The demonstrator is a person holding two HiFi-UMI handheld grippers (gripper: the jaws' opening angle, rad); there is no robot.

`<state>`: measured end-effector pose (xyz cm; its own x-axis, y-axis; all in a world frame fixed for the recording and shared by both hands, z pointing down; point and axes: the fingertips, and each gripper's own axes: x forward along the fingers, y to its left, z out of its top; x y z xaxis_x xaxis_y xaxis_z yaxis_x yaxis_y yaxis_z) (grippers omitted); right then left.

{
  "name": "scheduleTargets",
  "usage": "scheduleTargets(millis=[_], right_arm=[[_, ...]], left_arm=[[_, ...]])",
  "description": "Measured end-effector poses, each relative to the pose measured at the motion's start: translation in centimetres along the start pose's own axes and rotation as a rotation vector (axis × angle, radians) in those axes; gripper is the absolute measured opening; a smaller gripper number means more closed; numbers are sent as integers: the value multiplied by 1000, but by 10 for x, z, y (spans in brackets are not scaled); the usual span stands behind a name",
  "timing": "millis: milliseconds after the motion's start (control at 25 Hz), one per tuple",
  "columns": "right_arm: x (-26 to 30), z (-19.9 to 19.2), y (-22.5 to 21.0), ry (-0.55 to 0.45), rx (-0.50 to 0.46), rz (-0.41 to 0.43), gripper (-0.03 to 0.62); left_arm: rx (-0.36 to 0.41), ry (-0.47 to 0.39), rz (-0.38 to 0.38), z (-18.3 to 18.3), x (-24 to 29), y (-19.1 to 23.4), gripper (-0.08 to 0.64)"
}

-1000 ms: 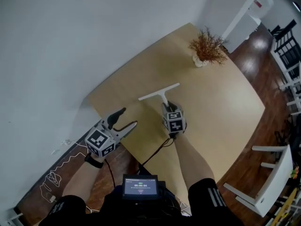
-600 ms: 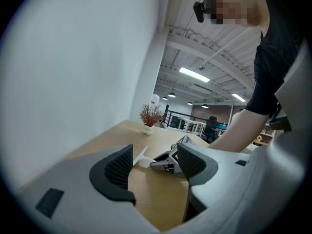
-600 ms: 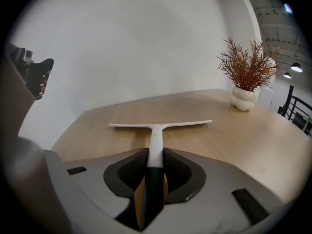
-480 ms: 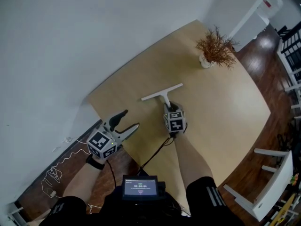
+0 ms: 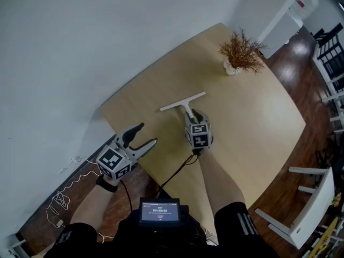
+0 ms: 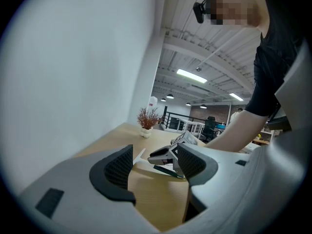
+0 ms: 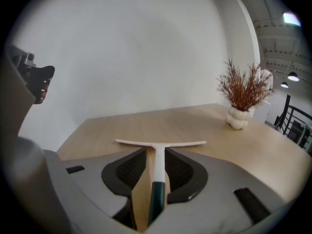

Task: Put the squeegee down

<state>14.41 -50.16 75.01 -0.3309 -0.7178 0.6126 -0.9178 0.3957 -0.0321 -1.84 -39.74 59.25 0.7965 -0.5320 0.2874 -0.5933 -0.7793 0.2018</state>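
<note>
The right gripper (image 7: 156, 156) has its jaws a little apart around the squeegee (image 7: 157, 152). The handle sits against one pad, with bare desk (image 5: 247, 117) showing beside the other. The squeegee lies flat, its blade roughly parallel to the desk's wall-side edge. The left gripper (image 6: 153, 165) holds nothing, its jaws wide apart over the desk's near edge. Compared with a second ago, both grippers and the squeegee sit in much the same places
</note>
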Motion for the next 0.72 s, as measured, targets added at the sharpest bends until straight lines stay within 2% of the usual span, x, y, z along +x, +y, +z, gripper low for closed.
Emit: scheduleTargets(millis=[240, 400, 600, 720], right_arm=[[-63, 47, 19, -156, -72, -11, 147], [-128, 68, 52, -248, -108, 0, 147], [-229, 60, 107, -334, -142, 37, 147], [-292, 46, 144, -393, -102, 62, 146]], left_arm=[[43, -44, -17, 20, -24, -30, 291], [85, -70, -35, 32, -53, -61, 291], [126, -103, -61, 34, -105, -117, 291], [147, -105, -72, 26, -145, -152, 291]])
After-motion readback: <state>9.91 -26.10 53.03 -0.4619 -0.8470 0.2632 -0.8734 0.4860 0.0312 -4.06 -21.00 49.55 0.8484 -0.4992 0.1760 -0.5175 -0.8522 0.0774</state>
